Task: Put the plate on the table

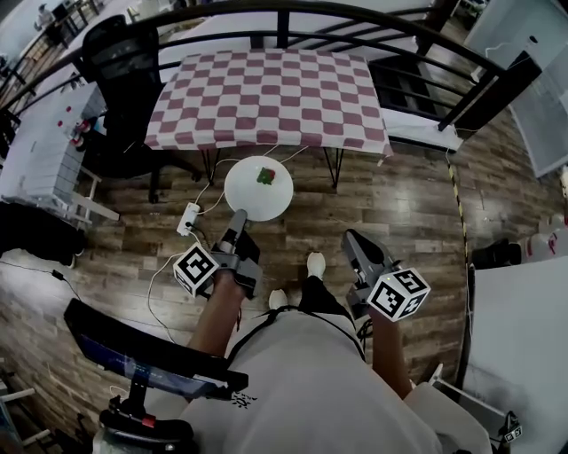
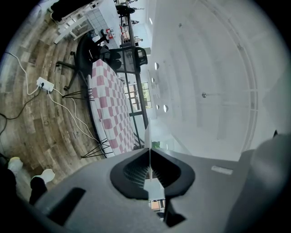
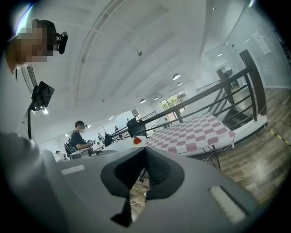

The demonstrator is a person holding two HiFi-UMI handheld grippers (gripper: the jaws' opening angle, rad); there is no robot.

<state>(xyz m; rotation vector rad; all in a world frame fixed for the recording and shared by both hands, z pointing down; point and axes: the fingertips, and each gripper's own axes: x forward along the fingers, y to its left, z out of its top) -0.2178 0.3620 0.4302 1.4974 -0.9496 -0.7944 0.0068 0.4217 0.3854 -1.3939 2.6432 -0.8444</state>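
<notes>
Far left: a black office chair (image 1: 124, 80) with a padded back stands beside the table (image 1: 266, 89). The table is rectangular, has thin black metal legs and is covered with a red-and-white checked cloth. A white power strip (image 1: 188, 218) with trailing white cable lies on the wood-plank floor (image 1: 399, 204) below the table's near edge.

Left gripper (image 1: 238, 222): grey moulded body, marker cube at the rear. Its dark ribbed pads are clamped on the near rim of the plate (image 1: 253, 191); in the left gripper view the rim shows as a thin white edge pinched between them.

Plate: round, white, smooth, roughly level. It is held in the air over the floor, just short of the table's near edge and not on the table. A small red-and-green item (image 1: 265, 176) sits on it; what it is cannot be made out.

Right gripper (image 1: 353, 239): same construction, well apart from the plate. Its jaws are closed together, and nothing is between them.

A curved black metal railing (image 1: 266, 13) runs behind the table.
</notes>
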